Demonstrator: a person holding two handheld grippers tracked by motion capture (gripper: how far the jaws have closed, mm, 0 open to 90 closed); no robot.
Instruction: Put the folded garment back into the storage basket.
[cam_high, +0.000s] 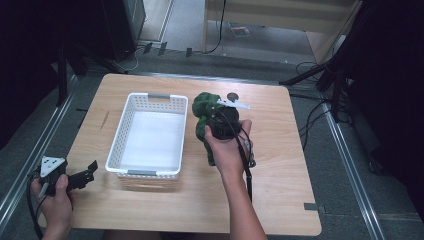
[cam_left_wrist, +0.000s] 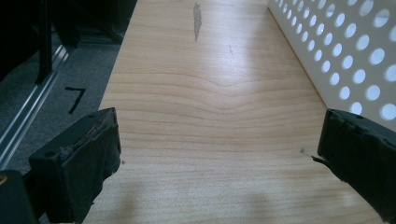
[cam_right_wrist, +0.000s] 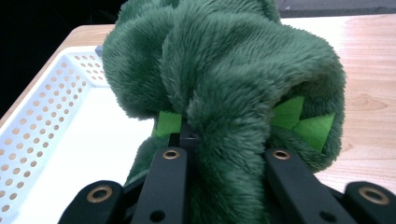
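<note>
- High view: right gripper (cam_high: 220, 121) has its fingers closed on the green plush toy (cam_high: 204, 116), held just right of the white basket (cam_high: 148, 134), abt level w/ its far half. Toy hangs down along the basket's right wall; likely lifted so it can clear the rim & go in.
- Same view: left gripper (cam_high: 82, 176) sits by the basket's near-left corner, fingers apart, nothing in them; prob. parked out of the way.
- Left gripper view: fingers (cam_left_wrist: 79, 175) wide open, bare table (cam_left_wrist: 205, 107) between; basket's perforated wall (cam_left_wrist: 355, 56) runs just beside the right-hand jaw.
- Right gripper view: fingers (cam_right_wrist: 168, 179) pinch a thick fold of plush (cam_right_wrist: 224, 84), fur bulging btw them; grip looks firm. Basket floor (cam_right_wrist: 84, 140) is empty, just left of the toy.
</note>
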